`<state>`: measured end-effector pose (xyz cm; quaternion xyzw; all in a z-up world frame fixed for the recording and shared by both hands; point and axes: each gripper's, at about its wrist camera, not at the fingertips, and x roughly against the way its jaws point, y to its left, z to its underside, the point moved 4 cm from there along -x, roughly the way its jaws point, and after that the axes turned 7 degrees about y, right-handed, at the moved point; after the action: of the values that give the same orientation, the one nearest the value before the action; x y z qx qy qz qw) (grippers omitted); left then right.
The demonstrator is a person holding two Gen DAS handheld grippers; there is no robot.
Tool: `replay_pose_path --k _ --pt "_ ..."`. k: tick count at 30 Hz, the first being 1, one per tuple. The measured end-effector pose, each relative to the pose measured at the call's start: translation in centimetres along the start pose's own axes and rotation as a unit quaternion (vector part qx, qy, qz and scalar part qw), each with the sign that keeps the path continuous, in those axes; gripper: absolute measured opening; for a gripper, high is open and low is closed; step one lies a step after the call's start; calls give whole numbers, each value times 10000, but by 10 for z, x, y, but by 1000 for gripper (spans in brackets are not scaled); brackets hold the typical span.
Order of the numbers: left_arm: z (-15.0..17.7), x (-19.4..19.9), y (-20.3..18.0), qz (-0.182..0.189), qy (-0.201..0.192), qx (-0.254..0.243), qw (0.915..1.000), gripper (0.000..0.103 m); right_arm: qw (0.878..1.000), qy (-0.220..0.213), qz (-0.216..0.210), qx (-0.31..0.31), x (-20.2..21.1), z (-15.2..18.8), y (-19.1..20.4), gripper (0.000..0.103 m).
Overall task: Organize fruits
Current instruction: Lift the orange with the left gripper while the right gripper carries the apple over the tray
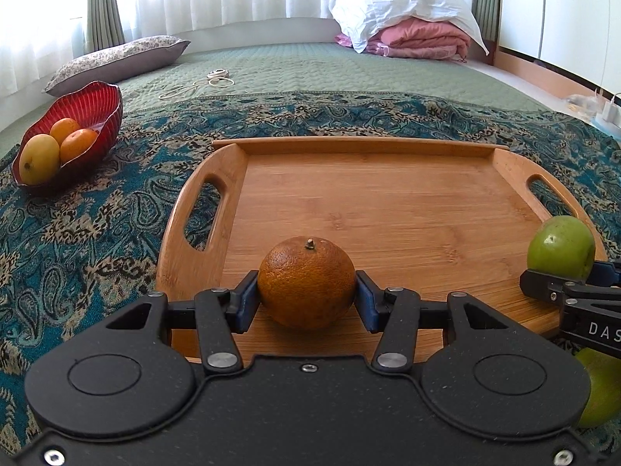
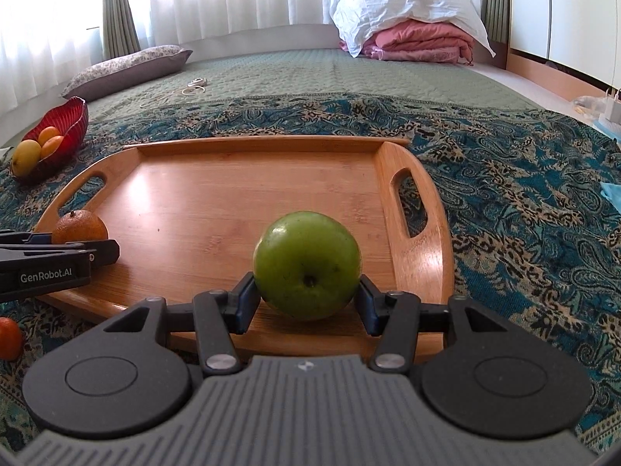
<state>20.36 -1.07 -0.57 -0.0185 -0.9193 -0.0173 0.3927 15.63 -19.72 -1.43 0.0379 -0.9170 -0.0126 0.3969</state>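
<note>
1. Bedroom setup: bed [image 1: 310, 73] with a paisley throw [image 1: 97, 233], and a bamboo tray [image 1: 388, 202] sitting on it.
2. Left gripper [image 1: 306, 295] is clamped on an orange [image 1: 306, 283] low over the tray's near edge; right gripper [image 2: 308, 291] is squeezing a green apple [image 2: 306, 264] the same way.
3. Risk, I'd guess: both are round and pinched at the sides, so either could roll off across the slick tray.
4. Red bowl [image 1: 110, 112] with a mango [image 1: 39, 159] sits well left; another green apple [image 1: 597, 388] and an orange fruit [image 2: 9, 338] lie on the throw. Grippers are close, could bump.
</note>
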Motion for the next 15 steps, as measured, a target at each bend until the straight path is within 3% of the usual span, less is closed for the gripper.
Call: replay_pose_path --k 15 --pt "0 0 1 15 5 7 10000 49 10000 19 23 1 0 0 1 57"
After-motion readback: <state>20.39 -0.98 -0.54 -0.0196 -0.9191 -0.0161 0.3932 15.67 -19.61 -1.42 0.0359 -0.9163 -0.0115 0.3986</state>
